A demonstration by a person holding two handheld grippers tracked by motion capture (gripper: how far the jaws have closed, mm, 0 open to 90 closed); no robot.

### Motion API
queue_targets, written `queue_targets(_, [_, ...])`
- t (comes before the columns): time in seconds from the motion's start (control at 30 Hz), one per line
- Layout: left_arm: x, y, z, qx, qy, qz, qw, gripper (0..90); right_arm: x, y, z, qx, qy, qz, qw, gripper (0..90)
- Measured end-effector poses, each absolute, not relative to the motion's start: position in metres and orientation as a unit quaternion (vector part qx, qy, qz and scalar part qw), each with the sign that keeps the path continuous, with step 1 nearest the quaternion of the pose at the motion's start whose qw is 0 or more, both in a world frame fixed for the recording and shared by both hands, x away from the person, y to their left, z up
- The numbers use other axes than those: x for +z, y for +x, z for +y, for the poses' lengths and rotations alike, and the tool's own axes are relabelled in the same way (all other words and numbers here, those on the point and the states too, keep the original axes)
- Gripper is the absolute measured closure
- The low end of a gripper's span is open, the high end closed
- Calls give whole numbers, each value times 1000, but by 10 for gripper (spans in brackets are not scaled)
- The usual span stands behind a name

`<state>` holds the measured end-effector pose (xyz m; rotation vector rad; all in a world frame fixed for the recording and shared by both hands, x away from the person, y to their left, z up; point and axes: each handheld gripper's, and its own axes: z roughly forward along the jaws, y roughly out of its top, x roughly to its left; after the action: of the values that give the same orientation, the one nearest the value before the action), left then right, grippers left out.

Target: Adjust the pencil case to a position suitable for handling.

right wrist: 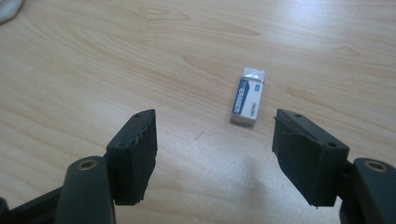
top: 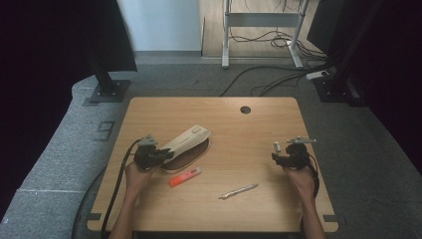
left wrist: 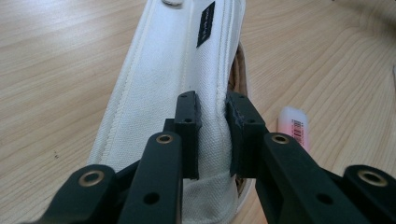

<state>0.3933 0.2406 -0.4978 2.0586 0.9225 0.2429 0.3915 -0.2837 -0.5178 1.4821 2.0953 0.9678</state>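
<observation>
**Soft pouch pinched at the flap, eraser waiting between spread jaws**

The pouch [top: 186,144] is the landmark, lying left of the middle of the bench [top: 259,209]. At its near left end the left gripper [left wrist: 212,123] is clamped on the cream canvas flap, jaws nearly together with a fold of cloth between them. The flap looks lifted, showing a dark brown opening beneath it. Canvas like this is light and limp; it will sag and bunch rather than hold its shape, so a pinch on the stitched edge seems the surest hold, and the weave should not slip.

Just in front of the pouch lies an orange marker [top: 185,177], smooth and stiff, likely to roll if nudged; a grasp across its middle would suit it. Further right of the pouch, nearer the person, lies a pen [top: 239,190], thin and slippery, lying low on the wood.

Well right of the pouch sits the eraser [right wrist: 248,96] in its blue and white sleeve, light, firm and grippy, best taken across its narrow sides. The right gripper [right wrist: 240,156] hovers just short of it, jaws wide apart and holding nothing.
</observation>
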Motion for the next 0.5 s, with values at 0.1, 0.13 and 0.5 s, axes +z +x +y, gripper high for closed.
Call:
queue_targets(0.1, [-498, 393, 241, 97, 820, 369, 426, 759, -519, 398, -284, 342, 531, 749, 198, 308])
queue_targets(0.13, [-498, 393, 241, 97, 820, 369, 426, 759, -519, 400, -284, 340, 532, 749, 198, 322])
queue_targets(0.5, [-499, 393, 242, 96, 820, 369, 427, 759, -526, 419, -290, 324, 537, 751, 207, 451])
